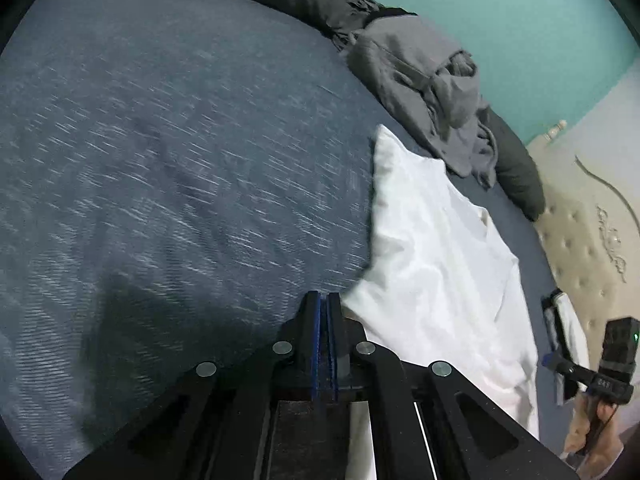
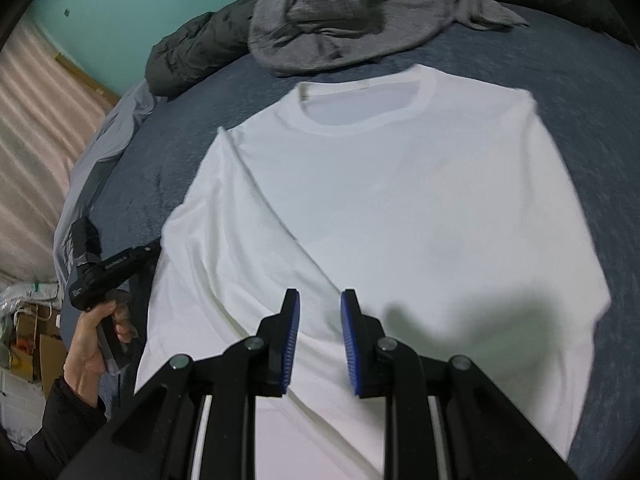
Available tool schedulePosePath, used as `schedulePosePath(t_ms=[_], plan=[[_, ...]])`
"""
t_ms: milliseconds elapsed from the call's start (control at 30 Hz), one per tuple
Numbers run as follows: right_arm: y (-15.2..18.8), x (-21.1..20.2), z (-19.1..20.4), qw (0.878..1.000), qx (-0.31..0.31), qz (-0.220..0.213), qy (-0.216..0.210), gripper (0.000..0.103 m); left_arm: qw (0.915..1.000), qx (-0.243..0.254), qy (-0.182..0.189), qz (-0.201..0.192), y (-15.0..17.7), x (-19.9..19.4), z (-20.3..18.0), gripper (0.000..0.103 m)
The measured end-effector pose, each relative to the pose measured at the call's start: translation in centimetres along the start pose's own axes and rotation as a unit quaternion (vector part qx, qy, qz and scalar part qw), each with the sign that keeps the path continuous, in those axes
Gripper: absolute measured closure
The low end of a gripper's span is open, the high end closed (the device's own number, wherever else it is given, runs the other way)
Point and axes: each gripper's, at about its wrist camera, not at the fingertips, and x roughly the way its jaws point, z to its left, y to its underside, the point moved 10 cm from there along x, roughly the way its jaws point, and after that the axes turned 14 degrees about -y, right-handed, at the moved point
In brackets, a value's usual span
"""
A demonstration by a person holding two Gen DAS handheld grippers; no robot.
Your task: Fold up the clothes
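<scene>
Between the blue ribbed pads of our right tool (image 2: 320, 340), which stand apart and empty, we look down on a white T-shirt (image 2: 384, 216) spread face up on the bed (image 2: 580, 92), collar at the far end and hem toward us. Our left tool (image 1: 328, 312) has its pads pressed together; whether a bit of cloth is pinched at the tips we cannot tell, though the shirt's edge lies just beside them. We judge the folding is at its start: the shirt is laid out and mostly smoothed, with one long crease running down its left side. The next move seems to call for taking an edge or sleeve with each tool and carrying it across the body.

The shirt looks like thin, soft cotton knit, likely to drape and slip. The bed cover is a blue-grey flecked weave. Beyond the collar lie a crumpled grey garment (image 2: 360, 12) and a dark puffy jacket (image 2: 184, 56).
</scene>
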Motion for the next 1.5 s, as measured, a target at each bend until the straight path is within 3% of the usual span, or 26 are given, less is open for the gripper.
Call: schedulePosePath(t_ms=[67,100,133,367,567,700,833,1100,1200,1367,1433,1500], plan=[[0.8,-1.5,-1.4,1.0,0.018,-0.007,0.007,0.074,1.0,-0.006,-0.004,-0.001,0.0,-0.8,0.5,0.1],[1.3,-2.3,-2.1,1.0,0.027,-0.012,0.011,0.059,1.0,-0.004,-0.008,-0.003,0.2,-1.3,0.6,0.1],[1.8,-3.1,-2.8,0.999,0.036,-0.017,0.014,0.054,0.9999,-0.003,-0.012,-0.005,0.3,-1.7,0.8,0.1],[7.6,-7.0,-7.7,0.995,0.086,-0.029,0.046,0.054,0.9991,0.028,-0.026,-0.018,2.8,-5.2,-0.5,0.099],[10.7,-7.2,-9.6,0.99,0.124,-0.057,0.036,0.054,0.9981,0.05,-0.023,-0.03,4.7,-7.7,-2.5,0.099],[11.1,-6.9,-10.2,0.987,0.136,-0.085,0.022,0.064,0.9979,0.057,-0.016,-0.026,6.4,-8.8,-3.4,0.099],[10.5,-7.0,-10.3,0.984,0.137,-0.109,0.017,0.1,0.9978,0.061,-0.015,-0.021,7.8,-9.2,-3.6,0.099],[10.3,-11.4,-8.4,0.977,0.13,-0.169,0.018,0.101,0.9981,0.058,-0.017,-0.014,8.0,-8.8,-3.1,0.099],[10.9,-11.3,-9.4,0.976,0.147,-0.156,0.042,0.101,0.9979,0.062,-0.015,-0.012,8.1,-8.6,-3.2,0.099],[11.8,-11.3,-11.8,0.966,0.192,-0.156,0.077,0.096,0.9979,0.062,-0.014,-0.01,8.3,-8.7,-2.8,0.099],[12.4,-12.1,-10.9,0.962,0.201,-0.177,0.056,0.066,0.9982,0.058,-0.014,-0.009,8.1,-8.7,-2.5,0.099],[13.2,-11.9,-9.5,0.965,0.196,-0.172,0.038,0.063,0.9984,0.055,-0.014,-0.009,7.9,-8.6,-2.1,0.099]])
